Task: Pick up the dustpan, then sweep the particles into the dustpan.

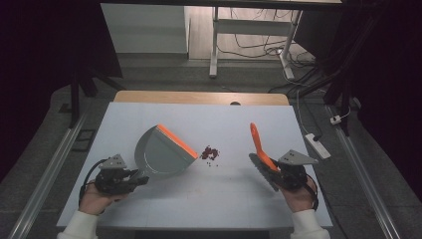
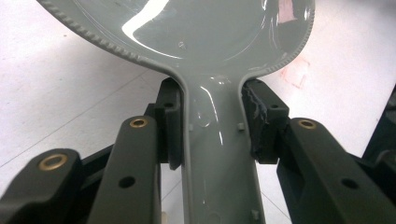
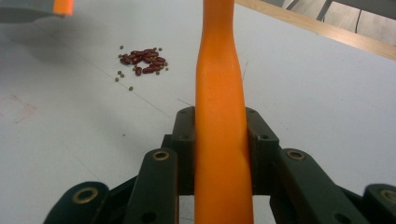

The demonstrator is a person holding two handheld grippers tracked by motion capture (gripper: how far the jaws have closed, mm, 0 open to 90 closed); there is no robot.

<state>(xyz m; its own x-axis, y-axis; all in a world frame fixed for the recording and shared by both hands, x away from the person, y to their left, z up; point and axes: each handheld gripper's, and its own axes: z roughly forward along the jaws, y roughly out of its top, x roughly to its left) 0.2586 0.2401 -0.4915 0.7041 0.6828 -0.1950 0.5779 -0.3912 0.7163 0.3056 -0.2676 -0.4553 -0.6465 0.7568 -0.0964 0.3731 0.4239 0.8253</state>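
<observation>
A grey dustpan (image 1: 161,154) with an orange front lip (image 1: 177,141) lies left of centre on the white table (image 1: 224,199). My left gripper (image 1: 141,179) is shut on its handle (image 2: 217,140), with both pads pressing the handle's sides just behind the pan (image 2: 196,28). A small pile of red beans (image 1: 210,153) with a few loose bits sits just right of the lip. Farther right, my right gripper (image 1: 275,168) is shut on a brush's orange handle (image 1: 258,142), which points away from me. Its grey bristles (image 1: 263,174) face left near the table. In the right gripper view, the handle (image 3: 219,93) runs up between the pads (image 3: 184,140), with the beans (image 3: 142,59) ahead on the left.
A wooden strip (image 1: 199,97) runs along the table's far edge. A white power strip (image 1: 318,144) and cables lie on the floor to the right. A desk frame (image 1: 215,45) stands beyond the table. Bare tabletop lies between the beans and the brush.
</observation>
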